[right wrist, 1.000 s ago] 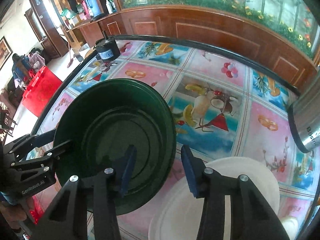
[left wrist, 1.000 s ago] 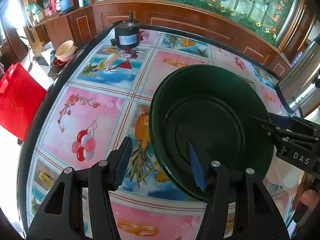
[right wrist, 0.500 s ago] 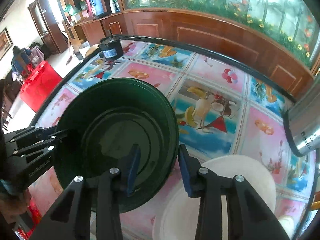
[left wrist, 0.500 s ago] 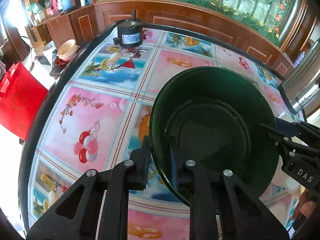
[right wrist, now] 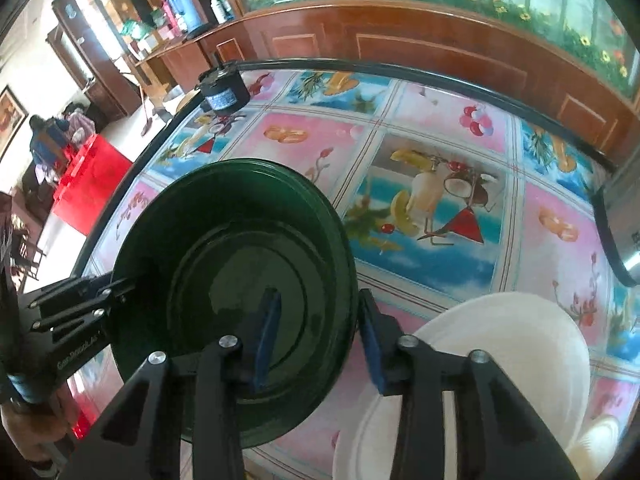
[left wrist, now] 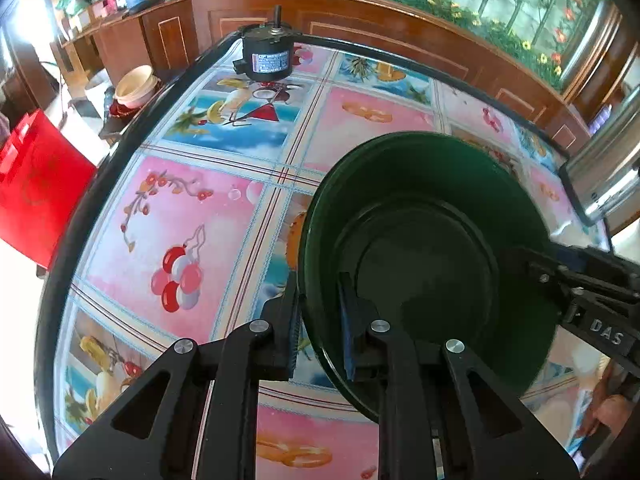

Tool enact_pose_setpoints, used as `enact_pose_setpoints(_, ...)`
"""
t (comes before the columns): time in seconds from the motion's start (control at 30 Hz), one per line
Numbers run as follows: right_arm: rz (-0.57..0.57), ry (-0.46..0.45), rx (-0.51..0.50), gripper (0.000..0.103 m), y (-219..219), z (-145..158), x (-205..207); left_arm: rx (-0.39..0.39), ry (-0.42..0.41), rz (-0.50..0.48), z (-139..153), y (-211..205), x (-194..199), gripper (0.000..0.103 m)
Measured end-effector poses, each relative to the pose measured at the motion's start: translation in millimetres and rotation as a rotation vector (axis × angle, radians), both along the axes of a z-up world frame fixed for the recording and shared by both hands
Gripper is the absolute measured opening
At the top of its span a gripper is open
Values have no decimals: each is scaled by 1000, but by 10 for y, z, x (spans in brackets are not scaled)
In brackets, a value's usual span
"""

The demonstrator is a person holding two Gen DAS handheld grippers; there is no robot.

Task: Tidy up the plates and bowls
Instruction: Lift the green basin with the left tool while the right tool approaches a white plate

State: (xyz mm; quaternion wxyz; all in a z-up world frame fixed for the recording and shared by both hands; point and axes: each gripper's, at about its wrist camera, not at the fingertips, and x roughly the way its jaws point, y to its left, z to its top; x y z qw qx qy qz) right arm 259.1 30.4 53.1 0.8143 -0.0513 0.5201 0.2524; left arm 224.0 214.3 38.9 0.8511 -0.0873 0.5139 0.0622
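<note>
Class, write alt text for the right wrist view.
The right tool straddles the near rim of a dark green bowl, its jaws closing, while the left tool grips the opposite rim. A white plate lies beside it on the colourful tablecloth.

white plate (right wrist: 500, 340) partly hidden behind the right hand-held gripper (right wrist: 320, 316).

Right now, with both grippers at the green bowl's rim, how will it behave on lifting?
The green bowl looks rigid, probably holding its shape. Its glossy wall may slip: the left gripper pinches only the rim, while the right gripper is closing across the opposite rim. Uneven lifting could tilt it.
</note>
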Motion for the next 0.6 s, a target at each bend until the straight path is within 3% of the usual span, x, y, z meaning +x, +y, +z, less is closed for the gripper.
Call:
enact_pose_setpoints(0.13,11,-23,-50,32,14,-28,-57,-16,-3,-10,23,4,-31,15)
enact_pose_setpoints(0.3,14,-36,-26,32,13,104,-239,-29,-15,12,119,96,-170,14)
enact_pose_setpoints(0.6,36,-72,-33,40,202,401,-714,-59,-23,22,417,255,-689,14)
